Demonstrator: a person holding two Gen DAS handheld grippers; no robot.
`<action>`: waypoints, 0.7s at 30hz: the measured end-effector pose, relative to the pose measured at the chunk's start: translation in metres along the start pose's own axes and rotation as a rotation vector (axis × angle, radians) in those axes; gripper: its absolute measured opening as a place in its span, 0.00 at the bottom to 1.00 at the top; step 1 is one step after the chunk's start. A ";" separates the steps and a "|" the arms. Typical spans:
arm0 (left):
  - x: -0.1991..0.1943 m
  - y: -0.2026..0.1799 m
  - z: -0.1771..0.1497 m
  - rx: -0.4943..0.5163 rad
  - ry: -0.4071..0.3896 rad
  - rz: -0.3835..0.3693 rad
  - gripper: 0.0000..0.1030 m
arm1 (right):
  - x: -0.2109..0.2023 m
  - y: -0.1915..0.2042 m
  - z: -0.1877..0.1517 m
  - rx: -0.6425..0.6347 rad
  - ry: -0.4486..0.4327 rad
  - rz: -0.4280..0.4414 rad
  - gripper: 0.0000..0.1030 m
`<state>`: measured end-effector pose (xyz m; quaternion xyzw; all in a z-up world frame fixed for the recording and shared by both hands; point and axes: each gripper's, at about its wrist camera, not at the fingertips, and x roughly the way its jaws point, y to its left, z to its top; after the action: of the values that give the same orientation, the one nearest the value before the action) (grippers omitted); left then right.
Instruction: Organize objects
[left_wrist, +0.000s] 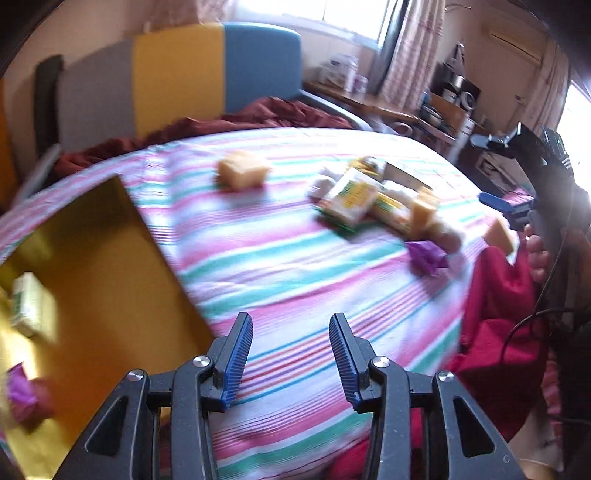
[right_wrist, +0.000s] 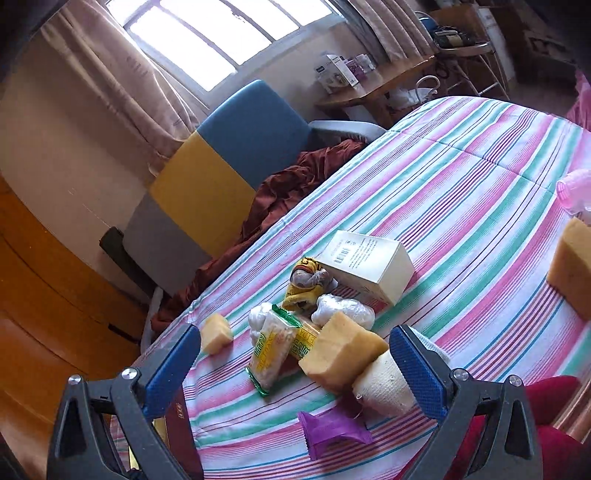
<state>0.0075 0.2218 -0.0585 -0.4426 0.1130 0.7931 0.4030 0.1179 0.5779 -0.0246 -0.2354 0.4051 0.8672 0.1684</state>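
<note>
Sponges (right_wrist: 341, 356), tan, porous, chunky

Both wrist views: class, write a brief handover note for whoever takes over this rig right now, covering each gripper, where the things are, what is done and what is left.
Left gripper: open, empty, above the striped bedspread beside the yellow box.
Right gripper: open, empty, facing the pile.
Done: a pale green packet and a purple wrapper lie in the yellow box.
Left: the yellow snack packet, big tan sponge block, small sponge cube, purple plastic piece, white carton and other bits on the bedspread.
</note>
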 end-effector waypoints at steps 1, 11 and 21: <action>0.007 -0.006 0.003 -0.003 0.016 -0.031 0.42 | -0.001 -0.001 0.000 0.000 0.002 0.013 1.00; 0.047 -0.104 0.028 0.292 0.019 -0.128 0.45 | 0.003 -0.024 0.001 0.112 0.034 0.081 1.00; 0.096 -0.148 0.052 0.437 0.066 -0.159 0.57 | 0.006 -0.035 0.001 0.174 0.051 0.102 1.00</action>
<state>0.0585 0.3976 -0.0779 -0.3782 0.2597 0.7008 0.5463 0.1295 0.6006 -0.0490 -0.2211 0.4945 0.8299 0.1336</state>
